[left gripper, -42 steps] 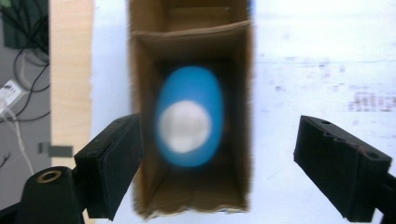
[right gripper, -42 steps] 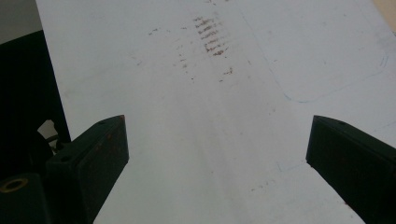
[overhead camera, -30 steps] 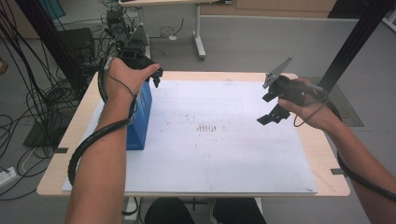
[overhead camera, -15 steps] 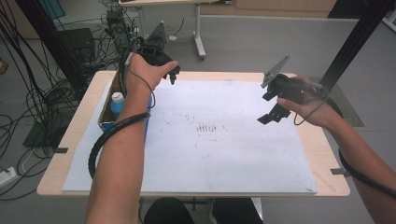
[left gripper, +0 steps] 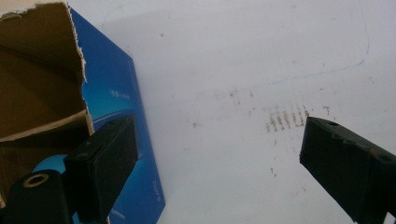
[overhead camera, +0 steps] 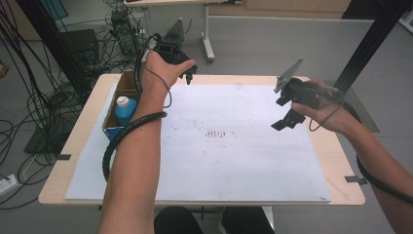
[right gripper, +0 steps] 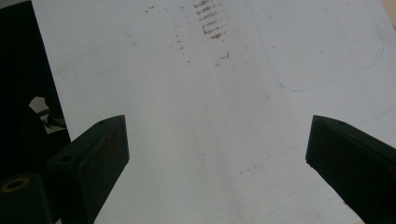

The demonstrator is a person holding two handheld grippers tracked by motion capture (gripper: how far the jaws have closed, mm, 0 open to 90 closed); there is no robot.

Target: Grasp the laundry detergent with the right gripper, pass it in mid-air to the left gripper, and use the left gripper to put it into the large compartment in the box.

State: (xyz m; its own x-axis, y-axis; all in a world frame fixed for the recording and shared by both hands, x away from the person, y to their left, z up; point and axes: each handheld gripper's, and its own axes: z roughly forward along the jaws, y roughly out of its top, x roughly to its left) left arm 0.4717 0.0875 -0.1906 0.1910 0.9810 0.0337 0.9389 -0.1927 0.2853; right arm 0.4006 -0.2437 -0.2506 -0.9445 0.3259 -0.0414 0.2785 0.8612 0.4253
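So here the whole thing came down to where the bottle [overhead camera: 125, 108] sat compared with the two grippers. It stood upright inside the open cardboard box [overhead camera: 127, 83] at the left edge of the table [overhead camera: 336, 161], blue body, white cap on top, so its long axis ran straight up and down. The left gripper [overhead camera: 187, 75] was up near the far edge of the white sheet [overhead camera: 243, 161], just past the far end of the box, jaws spread wide with nothing between them. In the left gripper view the box [left gripper: 112, 102] sat off to the side by one jaw, with a bit of blue bottle [left gripper: 49, 163] peeking out low down, so the bottle was beside the jaws rather than between them.

The right gripper [overhead camera: 287, 114] hung over the right side of the sheet, well apart from the box, jaws also wide open and empty; its own view looked down on bare sheet [right gripper: 210, 116] with some brownish smudges.

My read: the left hand was clearly the nearer one, and it would have needed to swing back over the box and come down from above, jaws either side of the cap.
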